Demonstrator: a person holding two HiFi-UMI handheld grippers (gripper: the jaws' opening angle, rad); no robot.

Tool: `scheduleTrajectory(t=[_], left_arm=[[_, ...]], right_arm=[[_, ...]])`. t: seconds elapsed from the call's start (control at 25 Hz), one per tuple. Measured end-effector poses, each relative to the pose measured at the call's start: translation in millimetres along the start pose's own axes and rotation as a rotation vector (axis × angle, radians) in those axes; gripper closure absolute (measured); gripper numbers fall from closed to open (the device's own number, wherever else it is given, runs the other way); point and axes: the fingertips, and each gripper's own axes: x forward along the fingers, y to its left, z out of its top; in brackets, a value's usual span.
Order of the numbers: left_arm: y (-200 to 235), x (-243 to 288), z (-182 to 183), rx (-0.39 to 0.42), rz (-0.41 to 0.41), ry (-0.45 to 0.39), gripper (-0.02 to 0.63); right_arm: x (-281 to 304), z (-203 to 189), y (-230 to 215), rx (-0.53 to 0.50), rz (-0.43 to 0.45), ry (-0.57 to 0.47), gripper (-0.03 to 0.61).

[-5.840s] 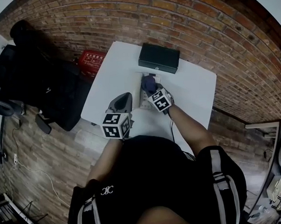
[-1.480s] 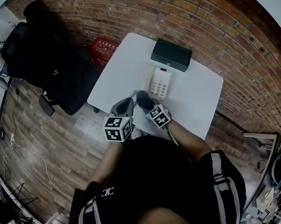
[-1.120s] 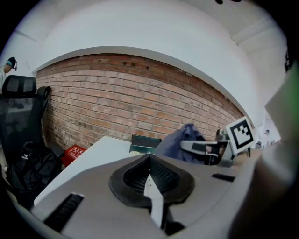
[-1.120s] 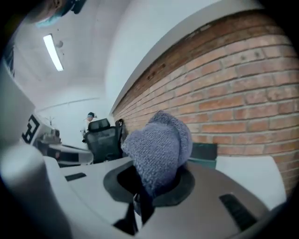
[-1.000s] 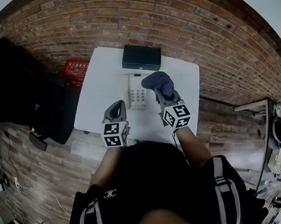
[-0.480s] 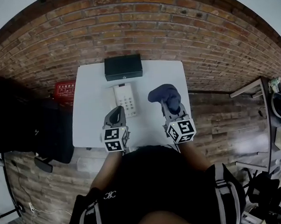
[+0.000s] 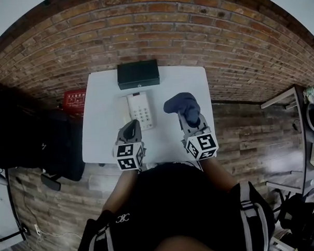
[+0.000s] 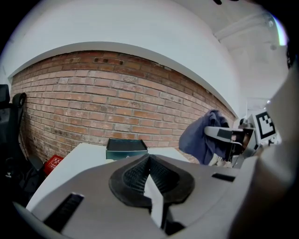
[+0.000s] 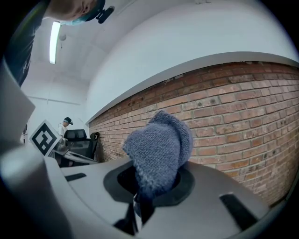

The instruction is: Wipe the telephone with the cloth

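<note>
The white telephone (image 7: 139, 110) lies flat on the white table (image 7: 105, 124), keypad up, just in front of a dark box. My right gripper (image 7: 190, 117) is shut on a blue-grey knitted cloth (image 7: 181, 103) (image 9: 159, 149), held up over the table's right side, apart from the phone. My left gripper (image 7: 130, 130) is shut with nothing in it, near the front edge just below the phone. In the left gripper view my left gripper (image 8: 150, 178) has its jaws together, and the cloth (image 8: 198, 135) shows at the right.
A dark green box (image 7: 138, 74) (image 8: 125, 148) stands at the table's back edge against the brick wall. A red crate (image 7: 74, 98) and a black office chair (image 7: 27, 138) are on the floor at the left.
Earlier the right gripper pressed the cloth on the phone; it has since lifted it away to the right. Over the last half second the grippers barely moved.
</note>
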Motion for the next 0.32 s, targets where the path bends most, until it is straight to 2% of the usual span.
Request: scheduleTrajectory(t=[0.32], left_arm=[[-2, 1, -2, -0.008, -0.007, 0.005, 0.618]], right_arm=[[-1, -9, 13, -0.004, 0.044, 0.037, 0.548]])
